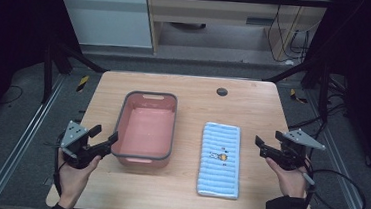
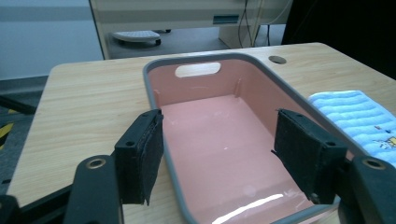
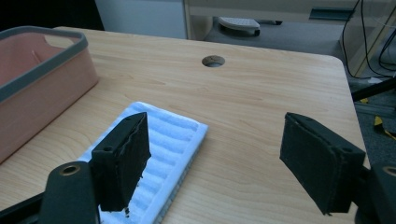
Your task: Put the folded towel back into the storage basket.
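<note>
High view. Wooden counter [image 1: 187, 185]. Pink bin [image 1: 146, 129] with grey rim, left of centre, nothing inside. Folded blue striped towel [image 1: 220, 159] with small printed figure, right of centre, running toward the near edge. Round cable hole [image 1: 222, 92] near the far edge. Left gripper [image 1: 105, 136] at the counter's left edge, jaws wide apart, holding nothing, one jaw tip at the bin's near left corner; contact cannot be told. Right gripper [image 1: 260, 146] at the right edge, jaws apart, holding nothing, just beside the towel, not touching.

Left gripper view. Left gripper [image 2: 219, 156] spread wide, astride the bin's [image 2: 210, 98] left wall: one jaw outside over the counter [image 2: 84, 102], one above the interior. Towel [image 2: 359, 116] at right.

Right gripper view. Right gripper [image 3: 215, 158] spread wide, nothing between the jaws; one jaw over the towel [image 3: 173, 135], the other over bare counter [image 3: 261, 98]. Bin [image 3: 42, 88] at left; cable hole [image 3: 213, 61] beyond.
</note>
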### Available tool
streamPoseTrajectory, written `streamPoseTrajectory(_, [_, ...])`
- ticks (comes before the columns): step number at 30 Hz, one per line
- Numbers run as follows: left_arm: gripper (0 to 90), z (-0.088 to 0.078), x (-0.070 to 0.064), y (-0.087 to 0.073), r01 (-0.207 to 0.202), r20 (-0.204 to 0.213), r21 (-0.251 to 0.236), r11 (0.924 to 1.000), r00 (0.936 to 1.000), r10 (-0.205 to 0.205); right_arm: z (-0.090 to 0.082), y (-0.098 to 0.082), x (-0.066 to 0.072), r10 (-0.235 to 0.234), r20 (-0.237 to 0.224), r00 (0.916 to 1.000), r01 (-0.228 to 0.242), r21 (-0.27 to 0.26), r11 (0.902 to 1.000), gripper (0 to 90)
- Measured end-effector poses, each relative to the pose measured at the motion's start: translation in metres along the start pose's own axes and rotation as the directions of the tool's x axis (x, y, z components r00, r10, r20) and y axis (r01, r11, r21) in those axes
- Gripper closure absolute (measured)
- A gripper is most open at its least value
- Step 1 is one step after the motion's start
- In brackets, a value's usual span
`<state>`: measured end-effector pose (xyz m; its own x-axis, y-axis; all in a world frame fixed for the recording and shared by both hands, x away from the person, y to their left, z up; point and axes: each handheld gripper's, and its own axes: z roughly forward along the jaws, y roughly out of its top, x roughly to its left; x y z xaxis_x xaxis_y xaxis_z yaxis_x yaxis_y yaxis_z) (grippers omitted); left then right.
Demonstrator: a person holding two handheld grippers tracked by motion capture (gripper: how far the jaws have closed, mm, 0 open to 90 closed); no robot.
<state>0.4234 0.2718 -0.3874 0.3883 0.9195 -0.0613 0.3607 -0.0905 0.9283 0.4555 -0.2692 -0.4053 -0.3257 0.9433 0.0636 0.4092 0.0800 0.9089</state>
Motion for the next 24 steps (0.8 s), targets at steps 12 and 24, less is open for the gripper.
streamPoseTrajectory(12, [31.4,0.014,-0.030,0.012,-0.042,0.055,-0.006,0.9991,0.9976,0.043,-0.002,0.028,0.009,-0.017,-0.027,0.9995,0.016,-0.031,0.9994,24.1])
streamPoseTrajectory(24, [31.3,0.030,-0.064,0.017,-0.075,0.110,-0.018,0.9970,0.9910,0.076,0.004,0.040,0.016,-0.041,-0.027,0.9988,0.040,-0.038,0.9985,24.4])
